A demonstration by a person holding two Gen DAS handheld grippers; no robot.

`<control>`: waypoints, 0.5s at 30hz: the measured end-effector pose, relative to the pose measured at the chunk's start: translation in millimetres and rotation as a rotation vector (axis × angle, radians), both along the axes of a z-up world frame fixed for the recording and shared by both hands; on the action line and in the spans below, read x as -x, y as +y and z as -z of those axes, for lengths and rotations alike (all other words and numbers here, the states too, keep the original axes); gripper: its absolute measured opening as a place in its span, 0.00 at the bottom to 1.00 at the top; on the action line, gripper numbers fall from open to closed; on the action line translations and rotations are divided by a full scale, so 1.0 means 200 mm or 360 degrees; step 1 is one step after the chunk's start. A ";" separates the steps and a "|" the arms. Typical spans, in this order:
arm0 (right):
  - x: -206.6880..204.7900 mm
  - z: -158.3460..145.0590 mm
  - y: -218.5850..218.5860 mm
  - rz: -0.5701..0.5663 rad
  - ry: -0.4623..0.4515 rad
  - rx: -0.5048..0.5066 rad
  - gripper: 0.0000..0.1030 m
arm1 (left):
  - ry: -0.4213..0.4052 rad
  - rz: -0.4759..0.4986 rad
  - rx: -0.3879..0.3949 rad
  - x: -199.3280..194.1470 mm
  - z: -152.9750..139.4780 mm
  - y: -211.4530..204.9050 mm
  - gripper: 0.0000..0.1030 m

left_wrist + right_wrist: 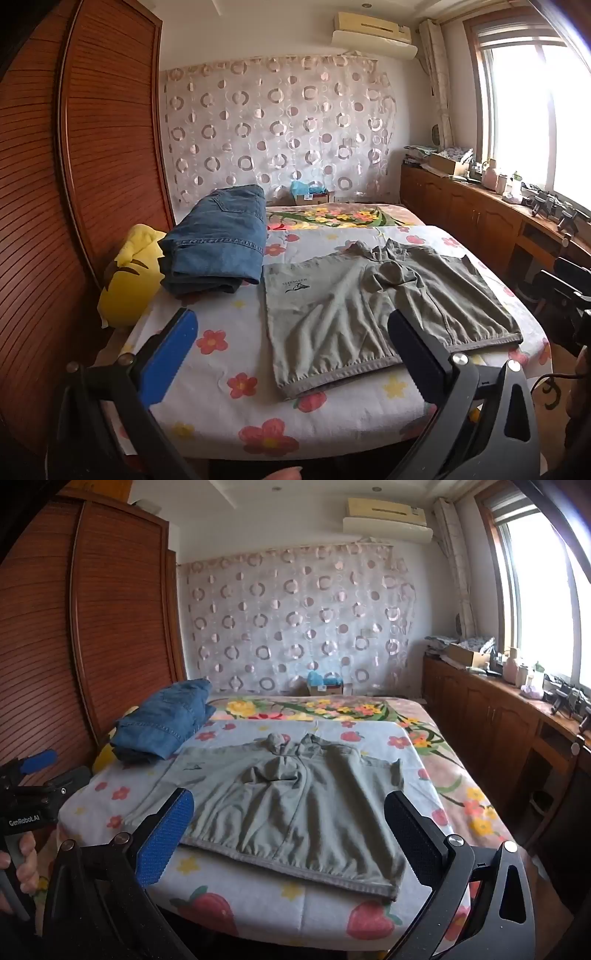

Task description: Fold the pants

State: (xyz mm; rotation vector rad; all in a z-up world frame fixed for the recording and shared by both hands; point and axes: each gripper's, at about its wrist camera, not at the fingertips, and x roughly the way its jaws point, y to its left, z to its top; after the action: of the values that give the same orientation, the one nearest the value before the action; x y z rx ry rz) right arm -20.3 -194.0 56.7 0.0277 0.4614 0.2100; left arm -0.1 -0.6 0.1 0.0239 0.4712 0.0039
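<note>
Grey-green shorts [373, 310] lie spread flat on the flowered bed sheet [229, 325], waistband toward me, legs pointing away, crotch area bunched. They also show in the right wrist view [291, 805]. My left gripper [291, 354] is open and empty, held above the near edge of the bed over the shorts' left waistband. My right gripper [288, 834] is open and empty, hovering over the waistband. The left gripper also appears at the left of the right wrist view [33, 771].
Folded blue jeans [218, 243] sit at the back left of the bed, also in the right wrist view [162, 723]. A yellow plush [129, 277] lies beside them. A wooden wardrobe [92, 147] stands left; a cluttered wooden counter [480, 206] runs along the right under the window.
</note>
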 end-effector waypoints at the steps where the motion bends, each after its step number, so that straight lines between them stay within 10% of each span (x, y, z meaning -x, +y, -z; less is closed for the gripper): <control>1: 0.00 0.00 0.00 0.0003 -0.0007 0.0000 1.00 | 0.0000 0.0000 0.0002 0.00 0.00 0.00 1.00; 15: 0.00 0.00 0.00 0.0001 -0.0009 0.0008 1.00 | -0.0005 0.0000 0.0005 0.00 0.00 -0.01 1.00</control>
State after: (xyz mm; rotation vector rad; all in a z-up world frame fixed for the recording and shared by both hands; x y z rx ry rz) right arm -20.4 -194.2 56.0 0.0224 0.4563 0.2084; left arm 0.9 -2.5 -0.6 0.0209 0.4681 0.0029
